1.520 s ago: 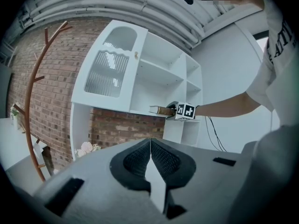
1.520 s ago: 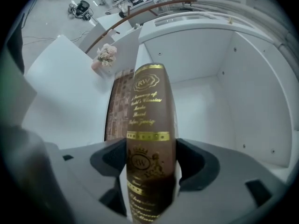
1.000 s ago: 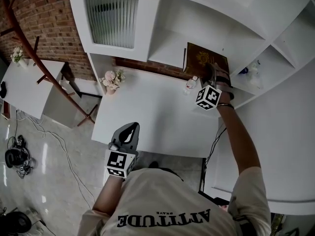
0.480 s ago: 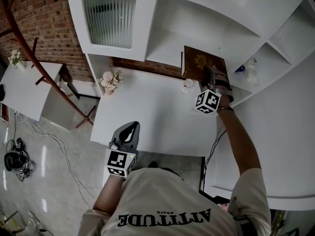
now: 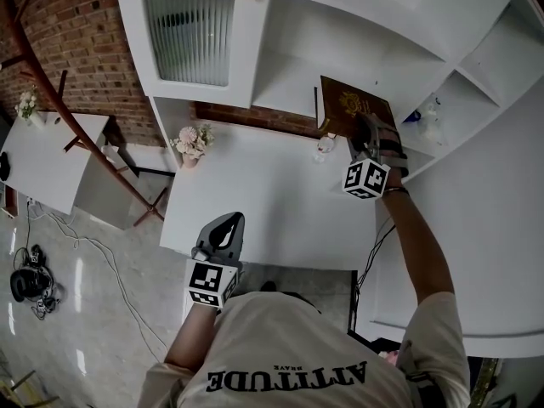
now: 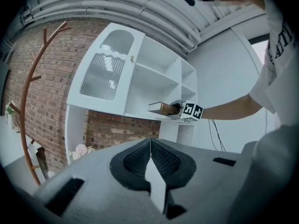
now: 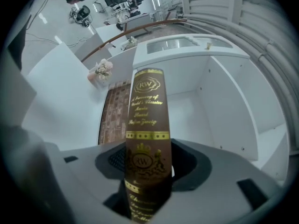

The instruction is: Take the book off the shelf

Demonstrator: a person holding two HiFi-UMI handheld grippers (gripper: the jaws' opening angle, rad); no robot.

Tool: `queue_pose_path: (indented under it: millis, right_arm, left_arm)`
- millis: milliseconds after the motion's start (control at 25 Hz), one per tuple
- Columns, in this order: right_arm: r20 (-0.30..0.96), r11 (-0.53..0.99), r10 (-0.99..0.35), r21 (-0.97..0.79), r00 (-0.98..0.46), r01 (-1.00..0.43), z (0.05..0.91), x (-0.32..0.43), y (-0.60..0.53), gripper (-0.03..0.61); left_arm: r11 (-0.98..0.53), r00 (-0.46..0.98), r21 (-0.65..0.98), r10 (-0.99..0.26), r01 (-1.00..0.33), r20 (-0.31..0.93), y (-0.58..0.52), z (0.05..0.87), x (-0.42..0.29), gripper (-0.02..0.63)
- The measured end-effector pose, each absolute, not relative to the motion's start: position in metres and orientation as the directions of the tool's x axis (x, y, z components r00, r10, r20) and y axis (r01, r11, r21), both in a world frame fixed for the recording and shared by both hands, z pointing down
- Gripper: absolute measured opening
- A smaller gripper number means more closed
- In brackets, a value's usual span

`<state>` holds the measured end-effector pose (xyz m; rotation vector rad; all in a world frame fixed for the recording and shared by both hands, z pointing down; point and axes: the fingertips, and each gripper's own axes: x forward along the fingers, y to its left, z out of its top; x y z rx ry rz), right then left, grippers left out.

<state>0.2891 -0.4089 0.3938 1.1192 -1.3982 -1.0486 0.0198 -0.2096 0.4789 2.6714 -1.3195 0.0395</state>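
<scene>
Overhead, a white shelf unit (image 5: pixel 365 32) is seen across twelve to three o'clock of the head view, with a white desk (image 5: pixel 263 202) below it. A brown book (image 5: pixel 348 104) with gilt lettering is found at one o'clock, at a shelf's front edge. Its spine is clasped by the right gripper (image 5: pixel 367 134), whose jaws have just been closing on it. At seven o'clock the left gripper (image 5: pixel 223 229) is held empty, jaws pressed together.
</scene>
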Motion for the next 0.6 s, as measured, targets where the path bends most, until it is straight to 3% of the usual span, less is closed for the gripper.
queue_pose_path:
  millis: [600]
  right_arm:
    - [0.139,0.148,-0.989,0.964,-0.056,-0.219,0.374,0.277,-0.381,0.238]
  left_arm:
    - [-0.603,0.617,0.137,-0.781,-0.786,0.096,-0.209,0.479,0.002,0.026]
